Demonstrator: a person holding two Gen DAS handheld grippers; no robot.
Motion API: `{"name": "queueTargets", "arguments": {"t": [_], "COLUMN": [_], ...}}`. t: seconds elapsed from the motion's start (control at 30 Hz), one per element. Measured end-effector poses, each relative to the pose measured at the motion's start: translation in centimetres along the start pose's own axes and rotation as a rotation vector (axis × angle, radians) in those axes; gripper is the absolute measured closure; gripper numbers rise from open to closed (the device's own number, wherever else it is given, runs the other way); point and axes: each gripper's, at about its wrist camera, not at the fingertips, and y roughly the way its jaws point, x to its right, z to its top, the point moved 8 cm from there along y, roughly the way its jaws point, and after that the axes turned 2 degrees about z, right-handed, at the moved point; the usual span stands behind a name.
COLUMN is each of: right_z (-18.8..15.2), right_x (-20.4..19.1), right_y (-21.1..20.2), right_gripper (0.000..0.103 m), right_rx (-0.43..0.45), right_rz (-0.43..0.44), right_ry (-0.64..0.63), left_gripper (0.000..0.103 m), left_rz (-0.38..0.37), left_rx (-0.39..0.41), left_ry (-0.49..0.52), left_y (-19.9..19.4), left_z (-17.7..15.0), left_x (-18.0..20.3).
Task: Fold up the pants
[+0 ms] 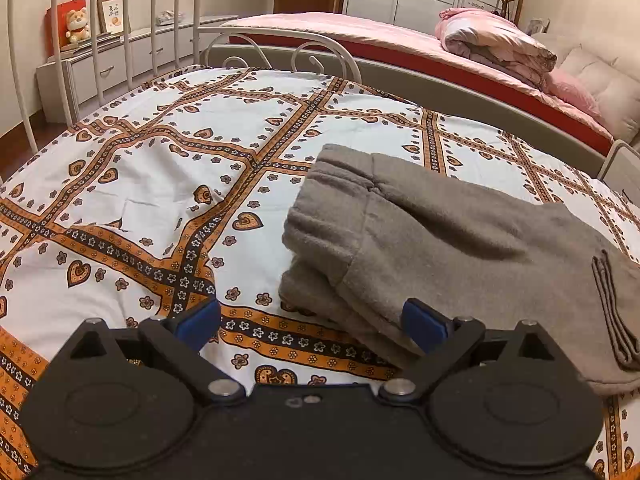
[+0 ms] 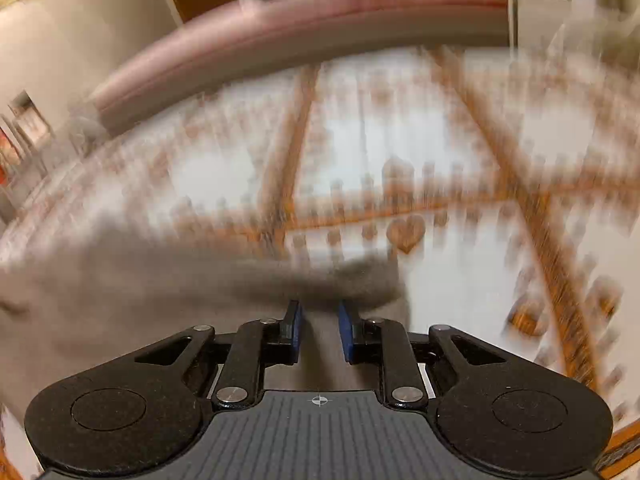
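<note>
Grey fleece pants [image 1: 440,248]: folded into a stacked bundle on the patterned bedsheet [image 1: 160,168], at four o'clock in the left wrist view.

Left gripper [image 1: 312,322]: jaws spread wide, nothing between them; its right pad [image 1: 424,324] sits over the near edge of the bundle, contact uncertain.

Right gripper [image 2: 319,330]: jaws narrowed to a small gap with grey fabric [image 2: 160,280] lying in it, apparently pinched; the cloth trails off toward nine o'clock. This view is heavily blurred.

Second bed with pink cover [image 1: 360,36]: at one o'clock, well beyond.

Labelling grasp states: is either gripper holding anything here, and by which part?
Left gripper: jaws wide open, nothing held. Right gripper: jaws nearly shut on grey pants, pinching a fabric edge; the blur hides which part.
</note>
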Motion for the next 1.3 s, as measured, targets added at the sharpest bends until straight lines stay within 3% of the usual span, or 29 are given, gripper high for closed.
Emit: {"name": "queueTargets", "arguments": {"t": [0.2, 0.3, 0.43, 0.67, 1.0, 1.1, 1.2, 1.3], "right_z": [2.1, 1.3, -0.2, -2.5, -3.1, -3.2, -3.1, -3.1], "right_x": [-1.4, -1.3, -1.2, 1.4, 2.6, 2.2, 1.6, 1.2], "right_y": [-6.3, -8.3, -10.7, -12.9, -13.3, -13.0, -12.8, -12.4], "right_gripper": [0.082, 0.082, 0.082, 0.081, 0.081, 0.081, 0.081, 0.081], "right_rx": [0.176, 0.186, 0.190, 0.211, 0.199, 0.196, 0.194, 0.185], "right_rz": [0.085, 0.097, 0.072, 0.034, 0.010, 0.017, 0.026, 0.032], "right_ry": [0.018, 0.017, -0.012, 0.075, 0.118, 0.118, 0.103, 0.090], "left_gripper": [0.017, 0.023, 0.024, 0.023, 0.023, 0.025, 0.033, 0.037], "left_rz": [-0.095, -0.161, -0.154, -0.165, -0.176, -0.244, -0.345, -0.387], "left_rx": [0.002, -0.017, -0.024, -0.017, -0.027, -0.062, -0.108, -0.120], "left_ry": [-0.140, -0.196, -0.159, -0.151, -0.167, -0.260, -0.429, -0.533], "left_y": [-0.2, -0.2, -0.1, -0.6, -0.6, 0.0, 1.1, 2.0], "left_z": [0.4, 0.2, 0.1, 0.0, -0.3, -0.8, -1.5, -1.8], "left_x": [-0.2, 0.4, 1.5, 2.2, 2.1, 1.7, 0.9, 0.1]}}
